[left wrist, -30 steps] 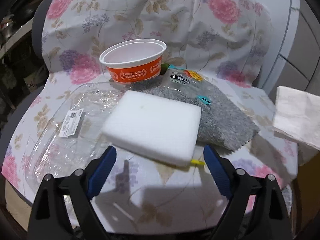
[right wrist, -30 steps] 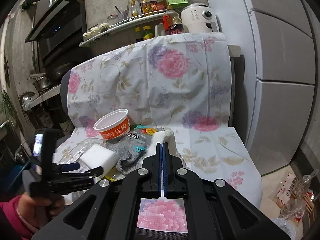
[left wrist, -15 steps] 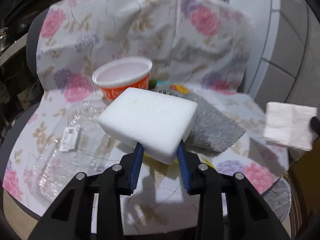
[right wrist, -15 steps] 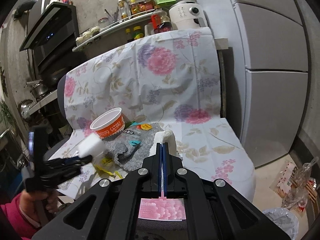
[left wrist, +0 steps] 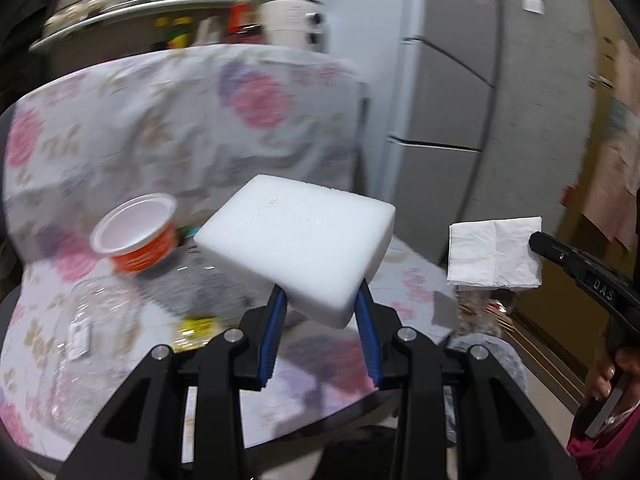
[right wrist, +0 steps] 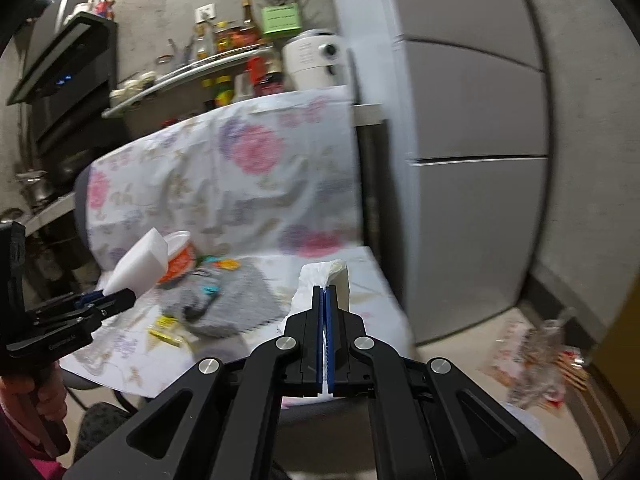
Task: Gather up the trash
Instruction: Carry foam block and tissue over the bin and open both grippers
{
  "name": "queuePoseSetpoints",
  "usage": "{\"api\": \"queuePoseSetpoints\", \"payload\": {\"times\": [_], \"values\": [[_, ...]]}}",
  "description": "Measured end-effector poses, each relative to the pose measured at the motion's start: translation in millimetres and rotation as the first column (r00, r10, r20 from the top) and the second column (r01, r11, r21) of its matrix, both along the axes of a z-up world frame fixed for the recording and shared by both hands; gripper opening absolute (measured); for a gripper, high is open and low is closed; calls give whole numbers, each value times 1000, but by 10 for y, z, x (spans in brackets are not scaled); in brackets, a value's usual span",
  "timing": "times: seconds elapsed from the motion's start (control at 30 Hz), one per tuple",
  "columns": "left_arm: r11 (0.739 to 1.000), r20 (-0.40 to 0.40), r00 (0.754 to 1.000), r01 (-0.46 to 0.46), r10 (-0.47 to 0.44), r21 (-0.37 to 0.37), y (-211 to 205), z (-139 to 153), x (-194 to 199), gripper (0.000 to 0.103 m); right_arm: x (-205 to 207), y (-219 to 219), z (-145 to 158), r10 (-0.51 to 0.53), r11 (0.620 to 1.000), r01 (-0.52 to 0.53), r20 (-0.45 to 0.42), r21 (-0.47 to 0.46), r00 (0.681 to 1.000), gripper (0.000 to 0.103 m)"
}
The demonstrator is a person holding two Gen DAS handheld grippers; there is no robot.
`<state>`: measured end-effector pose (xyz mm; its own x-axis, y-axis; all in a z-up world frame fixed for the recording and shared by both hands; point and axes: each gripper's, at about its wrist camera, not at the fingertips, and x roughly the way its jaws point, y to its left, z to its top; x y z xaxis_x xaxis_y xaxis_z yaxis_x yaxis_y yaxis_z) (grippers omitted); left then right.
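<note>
My left gripper (left wrist: 320, 300) is shut on a white foam block (left wrist: 296, 244) and holds it in the air above the flowered chair seat (left wrist: 120, 360). The block also shows in the right wrist view (right wrist: 140, 264), at the left. My right gripper (right wrist: 325, 290) is shut on a folded white paper napkin (right wrist: 326, 276), held off the seat's right side; the napkin also shows in the left wrist view (left wrist: 494, 254). On the seat lie an orange-and-white cup (left wrist: 134, 232), a grey cloth (right wrist: 236, 300), clear plastic packaging (left wrist: 80, 320) and yellow wrappers (right wrist: 166, 328).
A grey fridge (right wrist: 472, 120) stands to the right of the chair. A shelf with bottles and an appliance (right wrist: 224, 52) is behind it. A pile of plastic trash (right wrist: 536, 356) lies on the floor at the right.
My left gripper closed on the foam block and lifted it off the seat, then swung right. My right gripper kept hold of the napkin and also moved right.
</note>
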<state>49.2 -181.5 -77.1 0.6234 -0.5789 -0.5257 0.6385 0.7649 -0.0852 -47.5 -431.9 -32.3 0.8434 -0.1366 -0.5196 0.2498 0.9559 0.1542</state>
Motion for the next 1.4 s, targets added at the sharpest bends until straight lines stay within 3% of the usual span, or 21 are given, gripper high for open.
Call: {"api": "queuePoseSetpoints", "payload": {"times": [0.2, 0.43, 0.67, 1.0, 1.2, 1.27, 1.33, 1.4], "values": [[986, -11, 986, 167, -167, 4, -537, -128, -252, 34, -495, -283, 76, -150, 988, 148, -30, -50, 988, 1], [939, -22, 940, 342, -342, 34, -1168, -323, -623, 34, -973, -583, -5, -284, 958, 281, -50, -56, 958, 1], [876, -97, 880, 474, -465, 95, -1735, -611, -858, 35, -1257, -961, -454, -371, 927, 375, -135, 4, 919, 1], [790, -211, 810, 583, -547, 191, -2317, -1078, -1082, 36, -1451, -1402, -1075, -423, 882, 463, -279, 93, 862, 2], [778, -263, 792, 601, -550, 181, -2515, -1179, -1024, 50, -1475, -1563, -1194, -428, 866, 482, -303, 131, 851, 9], [784, -266, 795, 595, -545, 175, -2513, -1182, -1007, 55, -1475, -1591, -1178, -432, 865, 485, -303, 128, 849, 24], [790, -268, 798, 590, -540, 166, -2484, -1162, -976, 62, -1486, -1584, -1110, -440, 865, 488, -285, 120, 851, 31], [799, -264, 803, 582, -534, 154, -2427, -1108, -945, 62, -1494, -1588, -1038, -448, 863, 491, -267, 122, 853, 31]]}}
